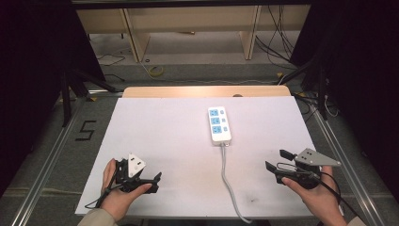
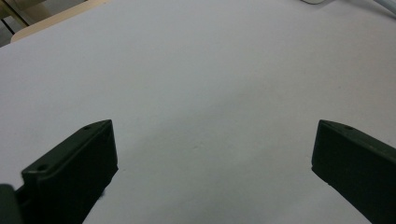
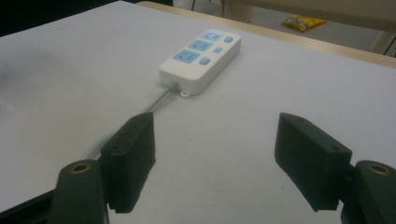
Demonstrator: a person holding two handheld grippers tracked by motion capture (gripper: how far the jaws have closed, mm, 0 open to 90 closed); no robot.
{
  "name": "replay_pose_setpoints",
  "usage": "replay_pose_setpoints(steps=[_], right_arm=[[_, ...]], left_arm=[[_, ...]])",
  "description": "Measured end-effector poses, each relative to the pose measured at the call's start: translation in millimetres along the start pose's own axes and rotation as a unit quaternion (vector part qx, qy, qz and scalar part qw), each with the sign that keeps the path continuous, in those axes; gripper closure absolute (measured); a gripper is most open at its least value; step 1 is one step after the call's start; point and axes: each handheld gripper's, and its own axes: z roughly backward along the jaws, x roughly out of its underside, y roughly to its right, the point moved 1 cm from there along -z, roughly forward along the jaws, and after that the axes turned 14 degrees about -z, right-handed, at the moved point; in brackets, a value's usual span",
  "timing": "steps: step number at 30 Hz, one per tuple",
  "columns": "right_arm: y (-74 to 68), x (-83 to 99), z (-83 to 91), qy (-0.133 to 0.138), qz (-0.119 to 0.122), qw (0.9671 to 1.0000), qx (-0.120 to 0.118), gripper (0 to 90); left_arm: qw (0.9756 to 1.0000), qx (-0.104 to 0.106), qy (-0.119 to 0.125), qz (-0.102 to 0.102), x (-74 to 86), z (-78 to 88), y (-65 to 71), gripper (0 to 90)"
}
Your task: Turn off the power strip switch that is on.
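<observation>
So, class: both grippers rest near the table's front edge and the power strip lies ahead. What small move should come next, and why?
Probably ease the right gripper forward toward the power strip. Its jaws stand open with nothing between them, and the right gripper view already faces the strip and its cable. The left gripper, also open, faces bare white table.

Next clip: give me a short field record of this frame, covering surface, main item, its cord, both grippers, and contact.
surface: white sheet over a table
main item: power strip, three blue sockets, lying flat right of centre
cord: grey cable running to the near edge
left gripper: open, nothing between its jaws
right gripper: open, nothing between its jaws, facing the power strip
contact: none
</observation>
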Motion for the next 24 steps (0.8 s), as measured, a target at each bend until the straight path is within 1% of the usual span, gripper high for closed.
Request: replay_pose_setpoints(steps=[5,6,7,8,11,15,16,17,18,19,21,22,23,24], right_arm=[[-0.6,-1.0,0.7,0.005,0.004,1.0,0.001,31.9],[-1.4,-2.5,0.5,0.006,0.006,1.0,-0.003,38.3],[-1.4,-2.5,0.5,0.006,0.006,1.0,-0.003,38.3],[-1.9,-5.4,-0.4,0.004,0.018,0.9998,0.0,48.9],[-2.4,-10.5,-5.3,-0.01,0.039,0.9992,0.001,66.8],[-4.9,-17.3,-15.4,-0.027,0.059,0.9979,0.001,85.8],[-5.7,-19.0,-18.7,-0.033,0.064,0.9974,0.002,88.3],[-6.5,-20.8,-22.2,-0.037,0.069,0.997,0.003,90.0],[-6.5,-20.8,-22.2,-0.037,0.069,0.997,0.003,90.0],[-8.8,-24.6,-29.6,-0.05,0.074,0.996,0.0,90.0],[-11.0,-29.0,-37.3,-0.06,0.081,0.9949,0.0,90.0],[-11.9,-31.5,-41.3,-0.061,0.084,0.9946,0.0,90.0],[-11.9,-31.5,-41.3,-0.061,0.084,0.9946,0.0,90.0],[-13.6,-36.6,-49.2,-0.065,0.086,0.9942,0.001,90.0]], left_arm=[[1.0,-0.001,0.001,-0.002,-0.8,0.3,0.1,0.0],[1.0,-0.001,0.003,-0.001,-1.0,0.2,-0.2,0.0],[1.0,-0.001,0.003,-0.001,-1.0,0.2,-0.2,0.0],[1.0,-0.002,0.004,-0.001,-1.0,0.1,-0.7,0.0],[1.0,-0.004,0.005,-0.001,-1.0,0.3,-1.1,0.0],[1.0,-0.005,0.005,-0.001,-1.0,0.1,-2.3,0.0],[1.0,-0.005,0.006,0.001,-1.0,-0.5,-2.1,0.0],[1.0,-0.004,0.005,0.001,-0.8,-0.9,-2.1,0.0],[1.0,-0.004,0.005,0.001,-0.8,-1.3,-1.9,0.0],[1.0,-0.004,0.005,0.0,-0.8,-1.6,-1.6,0.0],[1.0,-0.002,0.005,-0.003,-1.2,-1.9,-1.1,0.0],[1.0,-0.002,0.006,-0.002,-1.5,-2.2,-0.6,0.0],[1.0,-0.001,0.006,-0.003,-1.6,-2.4,-0.2,0.0],[1.0,-0.002,0.004,-0.004,-1.6,-2.6,0.2,0.1]])
